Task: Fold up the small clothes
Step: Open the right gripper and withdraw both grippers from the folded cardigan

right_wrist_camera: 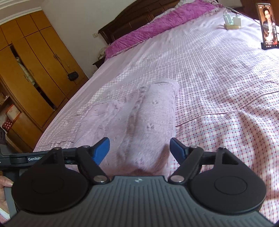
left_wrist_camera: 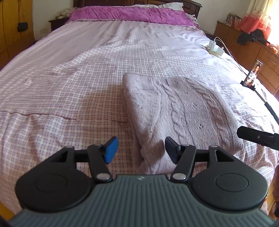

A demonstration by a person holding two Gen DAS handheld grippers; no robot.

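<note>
item: sweater (left_wrist_camera: 181,111), pale pink cable knit, folded into a thick oblong, lay on the checked bedspread (left_wrist_camera: 69,69) near the foot of the bed. long axis ran away from both grippers toward the purple pillow (left_wrist_camera: 129,14). left gripper (left_wrist_camera: 139,150) hung just over the near left corner, jaws parted, nothing between the pads. right gripper (right_wrist_camera: 139,150) hung over the near edge, jaws wider, also empty. both about equally close; the sweater lay straight ahead and below each. phone (right_wrist_camera: 267,24) and chargers (right_wrist_camera: 232,21) stood well apart.
</note>
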